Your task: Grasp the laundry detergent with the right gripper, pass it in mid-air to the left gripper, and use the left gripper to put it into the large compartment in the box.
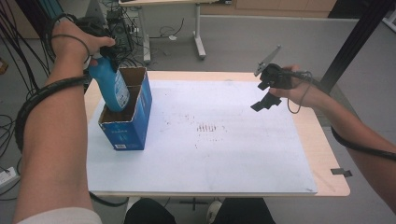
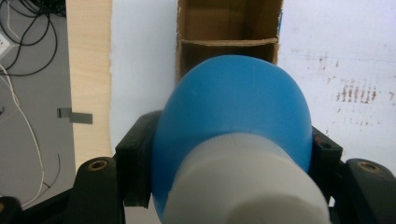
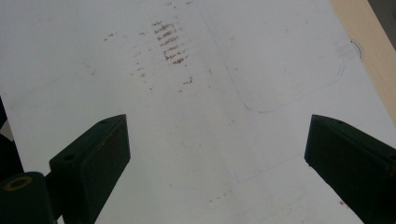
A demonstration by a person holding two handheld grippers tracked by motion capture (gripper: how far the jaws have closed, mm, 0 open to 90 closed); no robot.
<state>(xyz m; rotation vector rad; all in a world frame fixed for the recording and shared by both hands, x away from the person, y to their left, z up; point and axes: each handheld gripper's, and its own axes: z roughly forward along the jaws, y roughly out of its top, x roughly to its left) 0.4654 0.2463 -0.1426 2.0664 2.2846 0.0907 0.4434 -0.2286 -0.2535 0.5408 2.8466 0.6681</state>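
Note:
A blue bottle (image 1: 110, 86) with a white cap (image 2: 243, 182) hangs neck-up, its lower end inside the near compartment of an open blue cardboard box (image 1: 133, 122) at the table's left. My left gripper (image 1: 108, 52) is shut on the bottle near its neck. In the left gripper view the bottle (image 2: 233, 102) sits between both black jaws, above the box's divided brown interior (image 2: 224, 42). My right gripper (image 1: 265, 95) hovers over the right side of the white sheet (image 1: 205, 140). Its jaws stand wide open with nothing between them, as the right gripper view (image 3: 217, 158) shows.
The white sheet covers most of a light wooden table (image 1: 327, 158) and carries brown smudges (image 1: 208, 127) near its middle. A faint outlined rounded rectangle (image 3: 285, 88) marks the sheet below my right gripper. Cables and desk legs (image 1: 198, 42) lie on the floor beyond.

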